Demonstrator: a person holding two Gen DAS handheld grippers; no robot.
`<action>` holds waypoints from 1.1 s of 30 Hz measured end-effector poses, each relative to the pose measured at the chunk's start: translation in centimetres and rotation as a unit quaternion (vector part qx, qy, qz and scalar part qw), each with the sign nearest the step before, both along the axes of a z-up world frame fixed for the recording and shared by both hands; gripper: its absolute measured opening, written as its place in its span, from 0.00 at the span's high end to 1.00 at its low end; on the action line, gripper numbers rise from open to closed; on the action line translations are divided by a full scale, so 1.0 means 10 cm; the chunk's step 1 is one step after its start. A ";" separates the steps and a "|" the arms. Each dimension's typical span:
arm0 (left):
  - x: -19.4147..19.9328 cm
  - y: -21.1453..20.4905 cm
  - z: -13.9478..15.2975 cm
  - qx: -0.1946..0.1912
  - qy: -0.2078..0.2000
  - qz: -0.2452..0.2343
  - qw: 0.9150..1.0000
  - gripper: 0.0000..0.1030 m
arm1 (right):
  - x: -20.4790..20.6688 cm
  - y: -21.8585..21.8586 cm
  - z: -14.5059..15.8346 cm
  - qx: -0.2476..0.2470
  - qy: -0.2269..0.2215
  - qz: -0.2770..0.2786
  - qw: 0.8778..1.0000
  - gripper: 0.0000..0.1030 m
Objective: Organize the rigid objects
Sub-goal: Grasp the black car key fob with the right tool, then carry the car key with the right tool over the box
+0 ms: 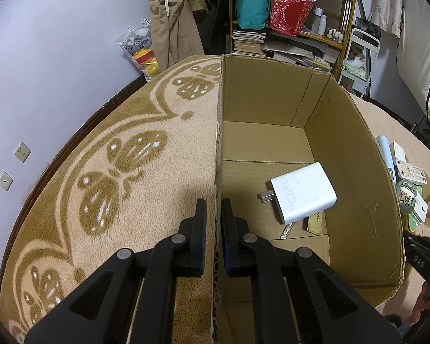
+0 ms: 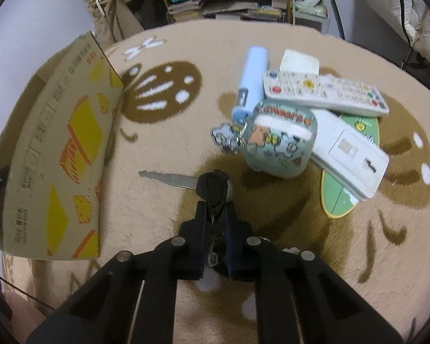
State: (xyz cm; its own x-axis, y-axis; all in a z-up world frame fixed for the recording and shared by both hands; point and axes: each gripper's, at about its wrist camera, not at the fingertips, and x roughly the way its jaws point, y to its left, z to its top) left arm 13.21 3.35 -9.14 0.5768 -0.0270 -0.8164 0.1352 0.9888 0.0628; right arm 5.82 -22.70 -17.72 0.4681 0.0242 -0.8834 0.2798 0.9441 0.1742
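Left tongs [image 1: 213, 209] clamped the cardboard box [image 1: 352, 154] wall at frame centre, steadying it | right tongs [image 2: 215, 210] pinched shut on the key [image 2: 212, 185] head, lower centre, for boxing | charger [image 1: 304, 192] already inside.

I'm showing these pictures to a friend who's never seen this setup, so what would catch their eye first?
Probably the big open cardboard box on the butterfly-patterned rug, with a white charger lying on its floor and the left gripper clamped on its near wall. Next, the right gripper pinching the black head of a key on the rug. Beyond it sits a jumbled pile with a white remote on top.
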 end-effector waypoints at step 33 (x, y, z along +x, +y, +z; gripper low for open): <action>0.00 0.01 0.00 0.000 -0.001 -0.001 1.000 0.91 | 0.26 0.29 1.12 -0.008 -0.139 0.042 0.989 0.88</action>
